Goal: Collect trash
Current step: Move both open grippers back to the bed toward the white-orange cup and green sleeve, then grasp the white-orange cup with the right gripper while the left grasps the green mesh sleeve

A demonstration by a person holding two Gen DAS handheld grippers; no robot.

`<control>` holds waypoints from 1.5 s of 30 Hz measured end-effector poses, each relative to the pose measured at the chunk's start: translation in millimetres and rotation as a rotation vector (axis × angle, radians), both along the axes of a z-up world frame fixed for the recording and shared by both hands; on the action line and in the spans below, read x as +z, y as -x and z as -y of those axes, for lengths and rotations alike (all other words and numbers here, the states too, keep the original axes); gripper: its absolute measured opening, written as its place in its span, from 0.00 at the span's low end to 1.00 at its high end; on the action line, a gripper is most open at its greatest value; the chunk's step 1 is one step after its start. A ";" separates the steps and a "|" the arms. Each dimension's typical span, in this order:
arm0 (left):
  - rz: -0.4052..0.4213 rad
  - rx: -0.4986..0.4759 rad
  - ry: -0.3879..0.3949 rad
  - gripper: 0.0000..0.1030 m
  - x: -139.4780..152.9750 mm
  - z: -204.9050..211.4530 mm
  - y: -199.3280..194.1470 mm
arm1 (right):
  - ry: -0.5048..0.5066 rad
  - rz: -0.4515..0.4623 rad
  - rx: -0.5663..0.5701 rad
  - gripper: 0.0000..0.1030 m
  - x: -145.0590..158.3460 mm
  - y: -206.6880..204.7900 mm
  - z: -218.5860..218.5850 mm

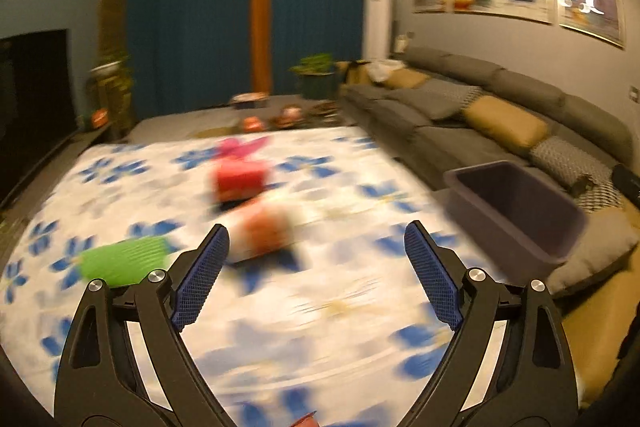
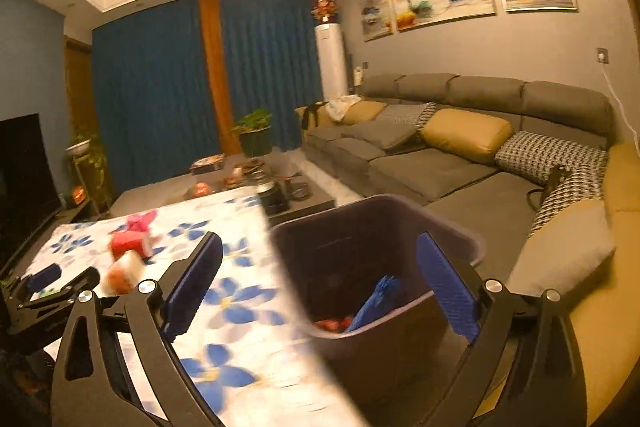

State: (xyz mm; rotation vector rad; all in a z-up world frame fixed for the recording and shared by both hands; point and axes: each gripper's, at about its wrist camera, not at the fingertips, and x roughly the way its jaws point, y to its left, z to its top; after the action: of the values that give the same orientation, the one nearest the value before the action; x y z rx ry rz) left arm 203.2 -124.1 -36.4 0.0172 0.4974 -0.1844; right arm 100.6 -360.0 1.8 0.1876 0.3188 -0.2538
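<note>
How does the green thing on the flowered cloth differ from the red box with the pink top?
The green thing is ribbed, low and plain; the red box is blocky and has a pink piece sticking up from it. The green thing lies nearer the left gripper; the red box sits farther back. Both rest on the flowered cloth, outside the bin.

Left claw point(image 1: 316, 241) spread empty, right claw point(image 2: 319, 253) spread empty

Both wrist cams face fwd – share table point(image 1: 320, 307), bin point(image 2: 376, 223).
</note>
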 end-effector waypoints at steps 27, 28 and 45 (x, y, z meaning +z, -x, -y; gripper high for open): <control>-0.080 0.366 -0.001 0.85 -37.9 -232.3 -21.4 | -0.025 -0.243 0.443 0.75 -84.8 -195.2 -179.5; -0.083 0.366 -0.003 0.85 -39.1 -232.7 -24.5 | -0.035 -0.251 0.461 0.74 -87.4 -201.2 -180.0; -0.129 0.321 0.011 0.85 -53.4 -230.8 -41.1 | -0.060 -0.299 0.734 0.11 -99.4 -194.7 -212.0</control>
State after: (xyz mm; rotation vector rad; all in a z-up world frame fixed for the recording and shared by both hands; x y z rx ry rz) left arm 244.3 106.8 -89.7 -0.0854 0.6203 0.1274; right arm 295.2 -148.0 -97.6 0.0807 0.6672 0.4600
